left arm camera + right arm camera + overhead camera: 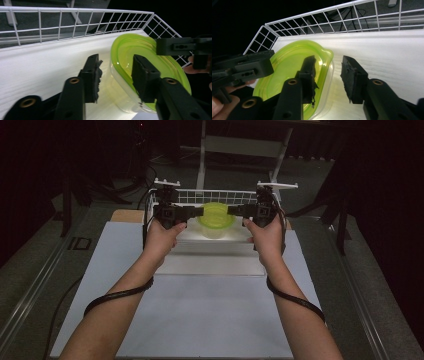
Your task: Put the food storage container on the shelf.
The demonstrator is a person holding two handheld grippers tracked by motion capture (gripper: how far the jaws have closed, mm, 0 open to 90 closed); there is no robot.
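Observation:
A clear plastic container with a yellow-green lid (216,217) stands on the white floor of a wire-walled basket (210,196) at the table's far end. My left gripper (200,211) reaches it from the left and my right gripper (231,210) from the right. In the left gripper view the jaws (116,72) straddle the near rim of the container (130,47), pads apart from it, open. In the right gripper view the jaws (328,72) straddle the opposite rim of the container (292,60) with gaps on both sides, open.
The basket's white wire wall (75,22) rises behind and beside the container. A white board (200,310) covers the table in front of the basket, with both forearms and trailing cables over it. A metal frame (240,150) stands beyond the table in the dark.

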